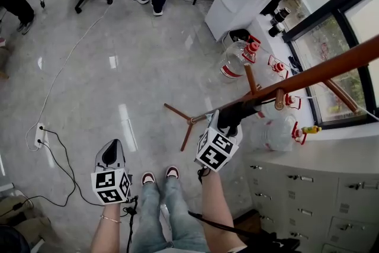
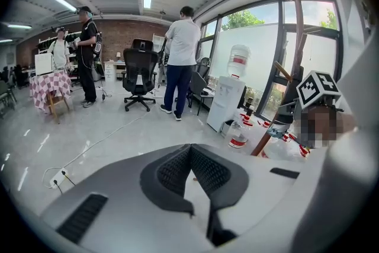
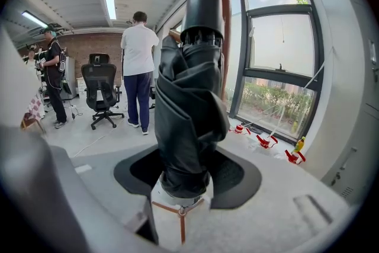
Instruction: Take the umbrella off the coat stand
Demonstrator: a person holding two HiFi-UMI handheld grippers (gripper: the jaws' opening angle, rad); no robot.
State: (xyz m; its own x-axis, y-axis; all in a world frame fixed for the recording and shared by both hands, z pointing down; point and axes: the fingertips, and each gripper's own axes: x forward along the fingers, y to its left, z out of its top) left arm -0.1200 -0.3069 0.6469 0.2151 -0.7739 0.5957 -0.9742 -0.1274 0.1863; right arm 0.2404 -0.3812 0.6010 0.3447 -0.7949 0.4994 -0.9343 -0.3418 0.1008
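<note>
Hanging from the wooden coat stand (image 1: 320,71), the folded black umbrella (image 3: 189,98) is pinched by the right gripper (image 3: 186,172). The left gripper (image 2: 190,157) is pressed together, empty. If tugged sideways, the umbrella could snag and the stand be tipped.

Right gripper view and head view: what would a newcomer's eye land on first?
The folded black fabric umbrella fills the middle of the right gripper view, up against the reddish-brown wooden coat stand, with the right hand-held gripper closed on its lower end. In the head view the stand's pole runs diagonally across the right side of the picture. The left hand-held gripper sits shut and empty at lower left.
</note>
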